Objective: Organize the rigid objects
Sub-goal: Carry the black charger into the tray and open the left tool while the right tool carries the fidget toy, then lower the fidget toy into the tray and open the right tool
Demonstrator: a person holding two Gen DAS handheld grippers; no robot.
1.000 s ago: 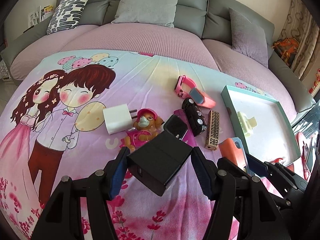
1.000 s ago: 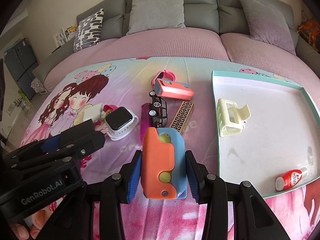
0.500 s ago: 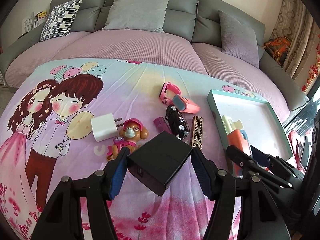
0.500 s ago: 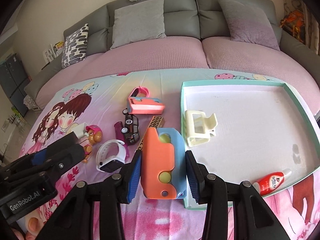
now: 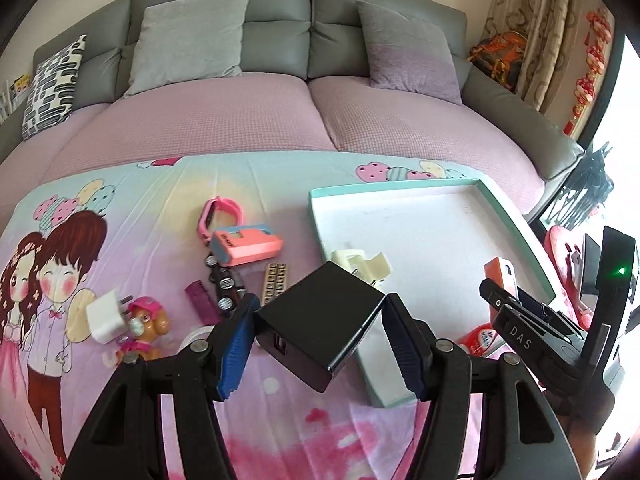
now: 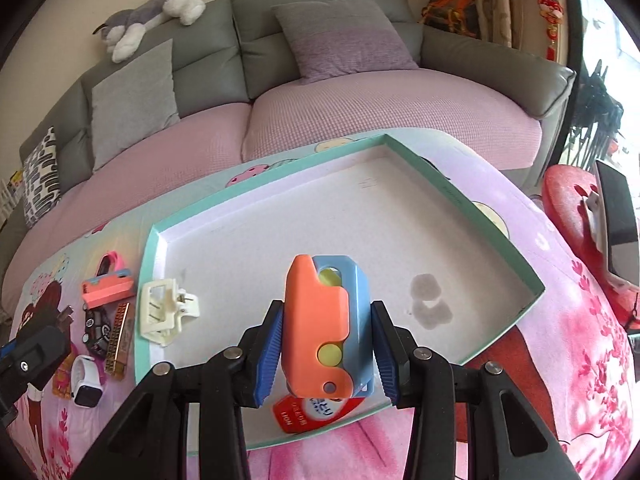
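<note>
My left gripper (image 5: 318,338) is shut on a black box-shaped charger (image 5: 318,326), held tilted above the bedspread just left of the teal-rimmed white tray (image 5: 400,194). My right gripper (image 6: 326,352) is shut on an orange and blue toy (image 6: 324,328) with yellow buttons, held over the tray (image 6: 264,172) near its front edge. A cream hair claw (image 6: 166,314) lies in the tray's left corner and a red tube (image 6: 310,412) lies under the toy. The right gripper (image 5: 516,308) shows at the right of the left wrist view.
On the bedspread left of the tray lie a pink watch (image 5: 218,218), a pink and blue toy (image 5: 246,246), a black toy car (image 5: 222,284), a patterned bar (image 5: 274,282), a white plug (image 5: 104,316), a pup figure (image 5: 142,326) and a white watch (image 6: 86,380). A grey sofa (image 5: 280,20) stands behind.
Both grippers have swung to the right with their loads. The right one now hangs over the tray; the left one has come up to the tray's left edge.
</note>
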